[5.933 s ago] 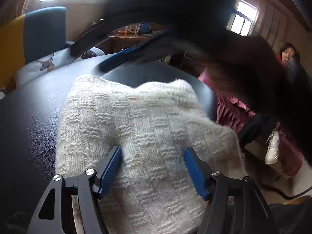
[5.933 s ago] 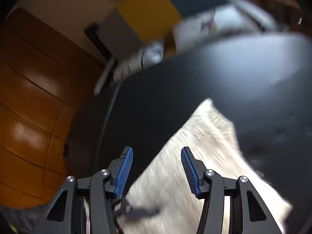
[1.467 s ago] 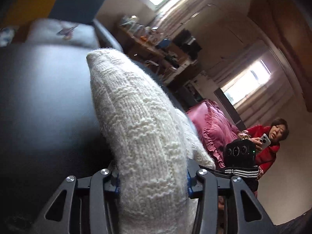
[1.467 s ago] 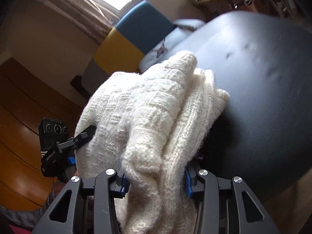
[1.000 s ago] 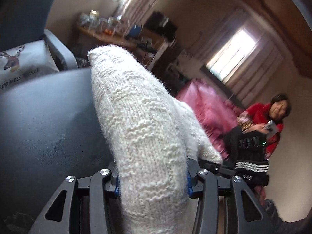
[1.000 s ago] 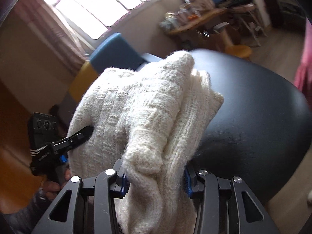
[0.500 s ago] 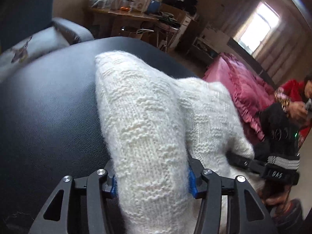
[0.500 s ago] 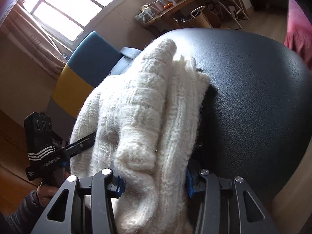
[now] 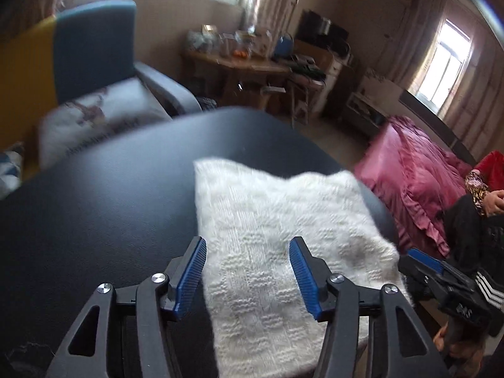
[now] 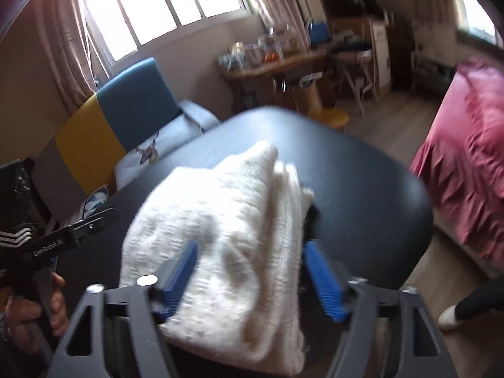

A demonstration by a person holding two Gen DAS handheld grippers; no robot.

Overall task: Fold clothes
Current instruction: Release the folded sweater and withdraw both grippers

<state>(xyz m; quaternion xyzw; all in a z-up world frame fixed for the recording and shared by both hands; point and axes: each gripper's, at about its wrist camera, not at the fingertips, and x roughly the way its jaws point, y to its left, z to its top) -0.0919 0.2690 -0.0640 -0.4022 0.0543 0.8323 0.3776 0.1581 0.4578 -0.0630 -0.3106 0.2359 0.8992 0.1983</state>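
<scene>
A folded cream knit sweater (image 9: 283, 220) lies flat on the black padded table (image 9: 110, 204), near its right edge. My left gripper (image 9: 249, 245) stands open at the sweater's near edge, its blue pads clear of the knit. In the right wrist view the sweater (image 10: 226, 208) shows stacked folded layers on the table (image 10: 362, 201). My right gripper (image 10: 250, 249) is open, its pads spread on either side of the fold's near end. Each view also shows the other gripper: the right gripper (image 9: 422, 261) beside the sweater, the left gripper (image 10: 72, 233) held by a hand (image 10: 56, 302).
A blue and yellow armchair (image 9: 94, 47) with a printed cushion (image 9: 94, 116) stands behind the table. A pink bedspread (image 9: 409, 182) lies to the right, where a person in a red sleeve (image 9: 491, 163) sits. A cluttered wooden desk (image 9: 239, 63) is at the back.
Both grippers have let go of the sweater and opened. The sweater, held up off the table before, now lies flat on it. Both grippers have drawn back a little.
</scene>
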